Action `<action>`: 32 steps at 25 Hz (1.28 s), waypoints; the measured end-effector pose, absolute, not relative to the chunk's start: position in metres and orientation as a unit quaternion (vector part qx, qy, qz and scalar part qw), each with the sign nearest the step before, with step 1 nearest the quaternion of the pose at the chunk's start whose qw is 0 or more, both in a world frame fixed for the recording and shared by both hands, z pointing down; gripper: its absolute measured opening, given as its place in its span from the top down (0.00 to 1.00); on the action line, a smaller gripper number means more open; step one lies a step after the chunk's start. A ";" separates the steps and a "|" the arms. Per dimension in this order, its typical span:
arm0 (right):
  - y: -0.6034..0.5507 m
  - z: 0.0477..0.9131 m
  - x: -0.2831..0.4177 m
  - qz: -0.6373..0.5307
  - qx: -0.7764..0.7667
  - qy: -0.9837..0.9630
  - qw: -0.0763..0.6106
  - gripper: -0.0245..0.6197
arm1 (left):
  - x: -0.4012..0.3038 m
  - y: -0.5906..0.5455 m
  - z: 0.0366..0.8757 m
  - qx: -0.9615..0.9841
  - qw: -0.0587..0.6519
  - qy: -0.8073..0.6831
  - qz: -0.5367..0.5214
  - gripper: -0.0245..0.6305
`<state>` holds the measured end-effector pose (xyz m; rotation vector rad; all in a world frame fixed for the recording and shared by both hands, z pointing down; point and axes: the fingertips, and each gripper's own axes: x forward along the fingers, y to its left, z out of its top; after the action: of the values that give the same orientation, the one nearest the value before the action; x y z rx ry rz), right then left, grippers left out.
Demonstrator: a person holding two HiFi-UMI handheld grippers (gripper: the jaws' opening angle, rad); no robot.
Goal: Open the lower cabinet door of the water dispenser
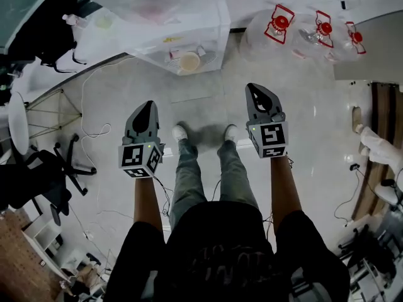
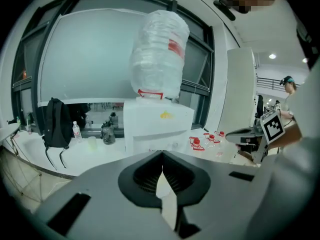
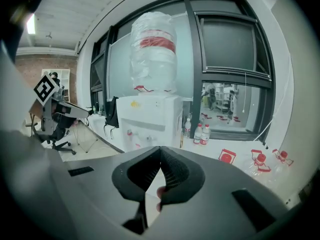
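Note:
The white water dispenser (image 1: 189,39) stands ahead of me, seen from above in the head view under a plastic-wrapped bottle (image 1: 145,2). Both gripper views show its upper front with the taps (image 3: 145,121) and the bottle (image 2: 159,54) on top. Its lower cabinet door is hidden behind the gripper bodies. My left gripper (image 1: 148,104) and right gripper (image 1: 254,87) hover side by side above the floor, short of the dispenser and apart from it. The left gripper (image 2: 161,155) and the right gripper (image 3: 160,149) are both shut, with nothing between the tips.
Several empty jugs with red caps (image 1: 280,24) lie on the floor to the right of the dispenser. A black office chair (image 1: 56,168) and cables (image 1: 94,131) are at the left. A backpack (image 2: 55,121) hangs by the window ledge, and small bottles (image 3: 202,133) stand there.

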<state>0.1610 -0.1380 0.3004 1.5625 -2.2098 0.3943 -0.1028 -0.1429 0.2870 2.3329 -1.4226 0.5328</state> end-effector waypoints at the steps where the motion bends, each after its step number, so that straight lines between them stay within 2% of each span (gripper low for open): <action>1: -0.139 0.308 0.159 0.146 0.564 -0.787 0.202 0.94 | -0.104 -0.146 0.297 0.826 0.180 -0.500 0.188 0.95; 12: -0.152 0.406 0.146 0.170 0.574 -0.771 0.216 0.94 | -0.117 -0.161 0.405 0.823 0.218 -0.493 0.179 0.95; 32: -0.172 0.600 0.149 0.170 0.570 -0.779 0.198 0.94 | -0.118 -0.183 0.591 0.824 0.200 -0.501 0.174 0.95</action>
<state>0.1486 -0.1717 0.5996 1.5962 -2.1807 0.4747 -0.1183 -0.1830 0.5914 2.3035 -1.3989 0.4851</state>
